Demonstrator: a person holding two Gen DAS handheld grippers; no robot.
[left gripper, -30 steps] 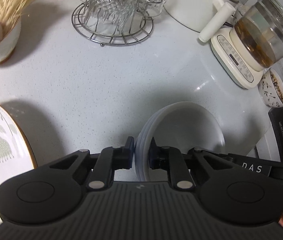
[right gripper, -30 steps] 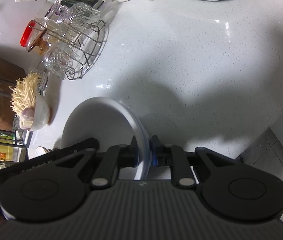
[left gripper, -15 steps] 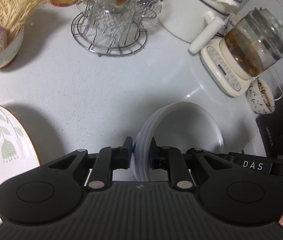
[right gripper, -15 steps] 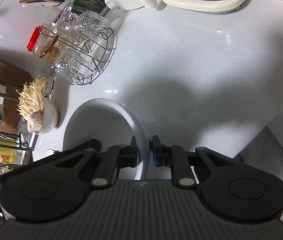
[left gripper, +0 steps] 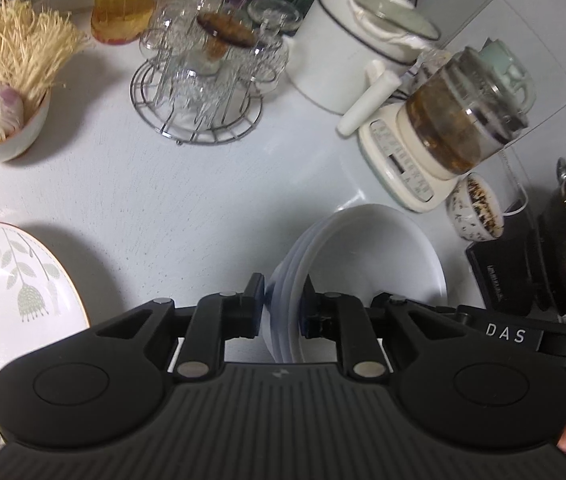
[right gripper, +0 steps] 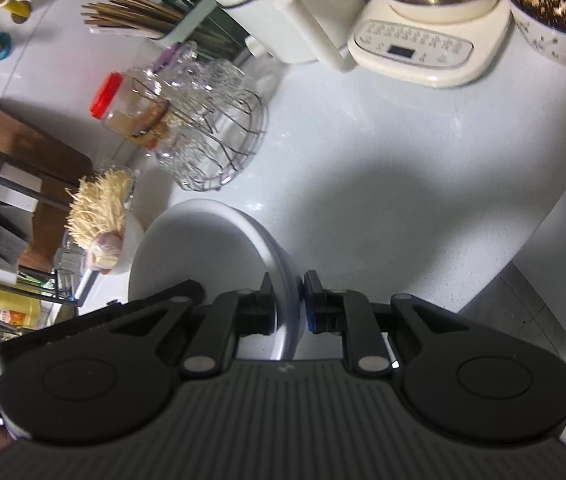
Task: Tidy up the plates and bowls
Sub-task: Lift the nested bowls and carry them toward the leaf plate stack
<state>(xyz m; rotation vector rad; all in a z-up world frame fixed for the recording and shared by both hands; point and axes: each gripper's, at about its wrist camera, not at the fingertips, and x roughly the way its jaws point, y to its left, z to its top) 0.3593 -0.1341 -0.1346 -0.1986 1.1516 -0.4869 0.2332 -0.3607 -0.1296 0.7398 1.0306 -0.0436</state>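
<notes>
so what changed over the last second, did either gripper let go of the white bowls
No. Both cameras pulled back and up, bringing more of the far counter into view. The left gripper and right gripper stay clamped on opposite rims of the stacked white bowls.

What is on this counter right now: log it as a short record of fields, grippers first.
left gripper: shut on the rim of the stack of white bowls
right gripper: shut on the opposite rim of the same stack
stack state: nested, gripped from both sides
leaf-pattern plate: on the white counter, left of the stack
behind the stack: wire rack of glasses, kettle on cream base
</notes>
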